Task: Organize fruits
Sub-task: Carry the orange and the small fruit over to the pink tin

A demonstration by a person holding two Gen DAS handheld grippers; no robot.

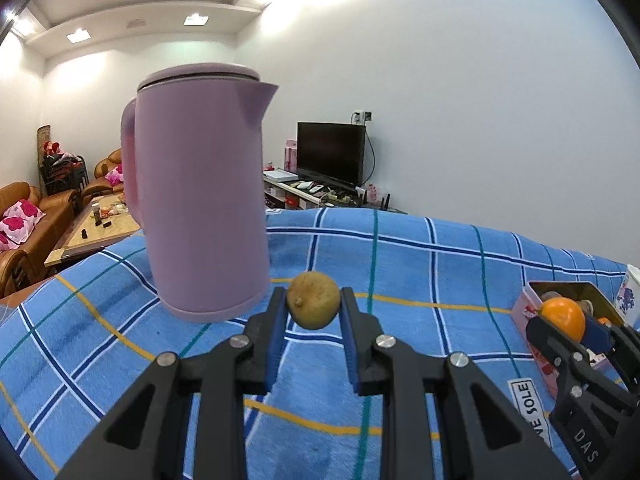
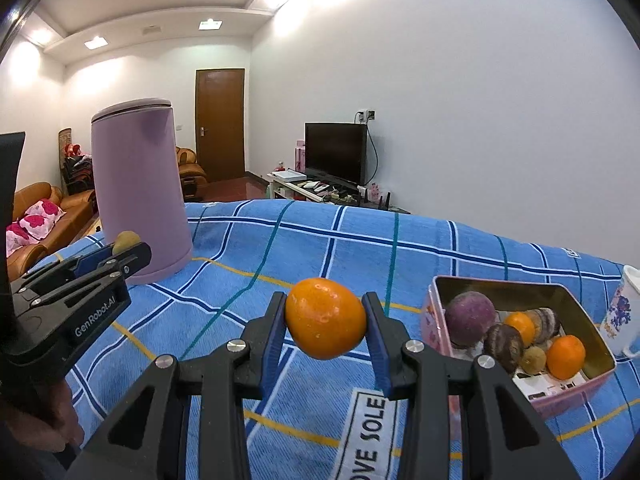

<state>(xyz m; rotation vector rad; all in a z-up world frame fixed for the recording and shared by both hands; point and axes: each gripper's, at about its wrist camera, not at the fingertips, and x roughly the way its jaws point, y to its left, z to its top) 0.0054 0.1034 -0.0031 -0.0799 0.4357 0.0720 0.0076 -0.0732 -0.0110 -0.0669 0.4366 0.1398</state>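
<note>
A: Fruits first: where are they?
B: A small brownish fruit (image 1: 313,300) sits clamped between the fingers of the left gripper (image 1: 313,304), held above the blue plaid cloth (image 1: 400,256) just in front of the pink kettle (image 1: 200,192). An orange (image 2: 325,318) is pinched the same way in the right gripper (image 2: 326,320).

A: And the rest?
B: In the pink tin box (image 2: 436,320) to the right of the right gripper: a purple round fruit (image 2: 470,318), two smaller oranges (image 2: 566,356), a dark brown one (image 2: 503,344) and a little tan one (image 2: 533,360).

A: How are the grippers posed?
B: Both point forward and roughly level, lifted off the cloth, fingers closed on their fruit. The right wrist view shows the left gripper off to the left, near the kettle's base. The left wrist view shows the right gripper at the far right, its orange in front of the tin.

A: Room to move?
B: Open cloth lies between the two grippers and ahead of them up to the far edge of the counter. The kettle stands close on the left; a white mug (image 2: 622,312) stands just beyond the tin's right side.
</note>
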